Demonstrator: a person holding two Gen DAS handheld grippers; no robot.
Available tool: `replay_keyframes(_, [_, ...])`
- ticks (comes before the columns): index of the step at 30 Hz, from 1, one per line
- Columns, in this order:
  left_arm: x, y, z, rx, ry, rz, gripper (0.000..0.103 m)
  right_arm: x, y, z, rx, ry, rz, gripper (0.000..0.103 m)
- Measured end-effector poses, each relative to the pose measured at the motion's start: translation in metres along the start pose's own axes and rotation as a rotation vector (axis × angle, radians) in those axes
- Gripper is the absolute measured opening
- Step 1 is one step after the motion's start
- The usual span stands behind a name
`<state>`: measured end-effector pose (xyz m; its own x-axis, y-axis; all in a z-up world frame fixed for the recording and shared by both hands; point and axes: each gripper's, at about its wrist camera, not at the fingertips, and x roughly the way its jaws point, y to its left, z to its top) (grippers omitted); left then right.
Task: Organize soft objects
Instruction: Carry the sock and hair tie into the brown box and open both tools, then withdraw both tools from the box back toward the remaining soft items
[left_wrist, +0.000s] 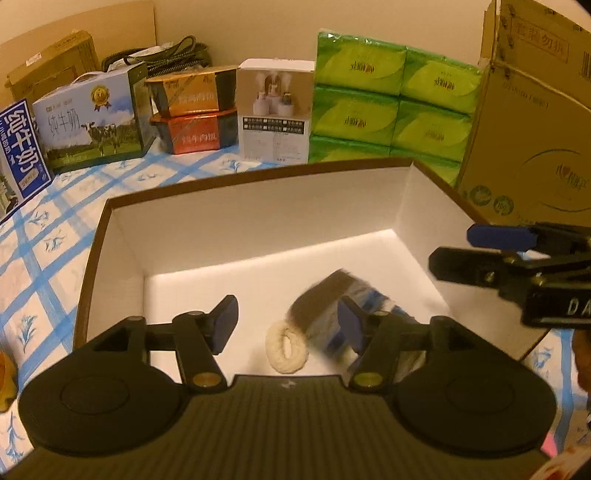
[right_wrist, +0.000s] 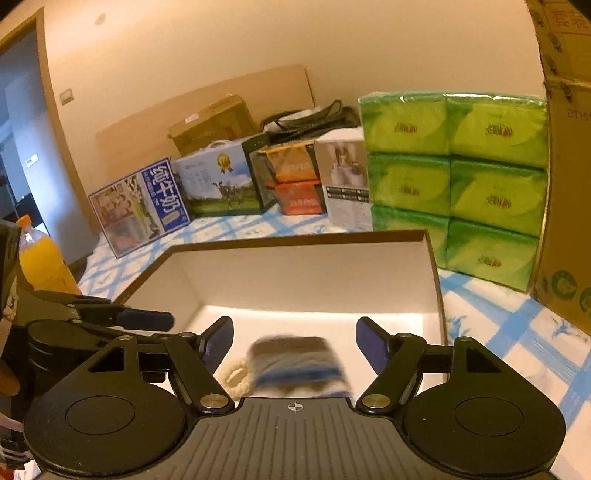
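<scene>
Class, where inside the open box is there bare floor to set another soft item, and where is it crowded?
Free: the box floor along its back wall and left side. Crowded: the near right, where the folded cloth and cream ring lie.

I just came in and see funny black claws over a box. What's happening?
A person holds two grippers over a white cardboard box with a brown rim. The left gripper and right gripper are both open. In the box there is a blurry folded grey-and-blue cloth beside a cream fluffy ring. Neither gripper is holding anything.
</scene>
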<state>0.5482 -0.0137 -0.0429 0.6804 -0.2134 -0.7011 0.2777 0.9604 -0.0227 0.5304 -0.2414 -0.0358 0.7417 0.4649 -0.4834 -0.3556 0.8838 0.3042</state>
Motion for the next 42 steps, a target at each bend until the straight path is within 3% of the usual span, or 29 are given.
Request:
replay_keyframes(11, [-0.028,0.014,-0.007,-0.054,0.019,0.014,0.066,-0.016,0.001,-0.003,0.01,0.04,-0.02,0.073])
replay_keyframes(24, [-0.129,0.021,-0.031,-0.118,-0.035,0.017,0.069,-0.099,0.005,0.0,0.109,-0.005,-0.053,0.073])
replay_keyframes(32, [-0.204,0.021,-0.073,-0.174,-0.071,0.042,0.069,-0.172,0.016,-0.021,0.201,-0.04,0.012,0.073])
replay_keyframes(42, [-0.274,0.001,-0.142,-0.192,-0.091,0.071,0.071,-0.246,0.047,-0.067,0.216,-0.068,-0.014,0.073])
